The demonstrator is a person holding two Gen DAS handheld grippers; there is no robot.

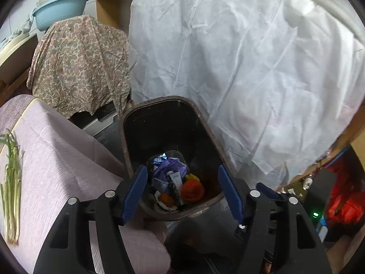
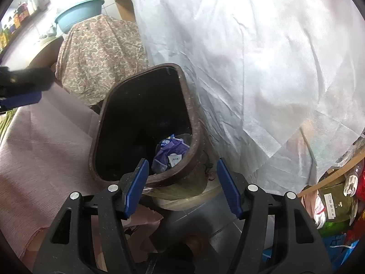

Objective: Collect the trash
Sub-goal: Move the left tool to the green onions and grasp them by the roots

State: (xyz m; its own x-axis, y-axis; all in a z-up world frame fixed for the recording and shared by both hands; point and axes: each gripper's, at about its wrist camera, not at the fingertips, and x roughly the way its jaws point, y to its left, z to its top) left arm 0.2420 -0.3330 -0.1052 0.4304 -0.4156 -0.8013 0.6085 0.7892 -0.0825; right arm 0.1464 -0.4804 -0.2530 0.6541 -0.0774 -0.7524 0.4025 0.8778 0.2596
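White sheet [image 1: 239,68] backs the trash bin [image 1: 127,141]; both tools [image 1: 182,194] [image 2: 182,187] gape empty.

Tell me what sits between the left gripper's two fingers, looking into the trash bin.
In the left wrist view, the left gripper is open over the trash bin. Between its fingers lie binned scraps: a purple wrapper and an orange spiky ball.

Surroundings, both wrist views. A white sheet [image 1: 239,68] hangs in creased folds across the right half; left of it, a paisley-patterned cloth [image 1: 79,66] drapes over a hidden object. A pale blue basin [image 1: 60,9] sits behind that cloth, beside a wooden shelf [image 1: 111,4]. A lilac tablecloth [image 1: 57,159] covers the table at lower left, with green onion stalks [image 1: 11,182] lying on it
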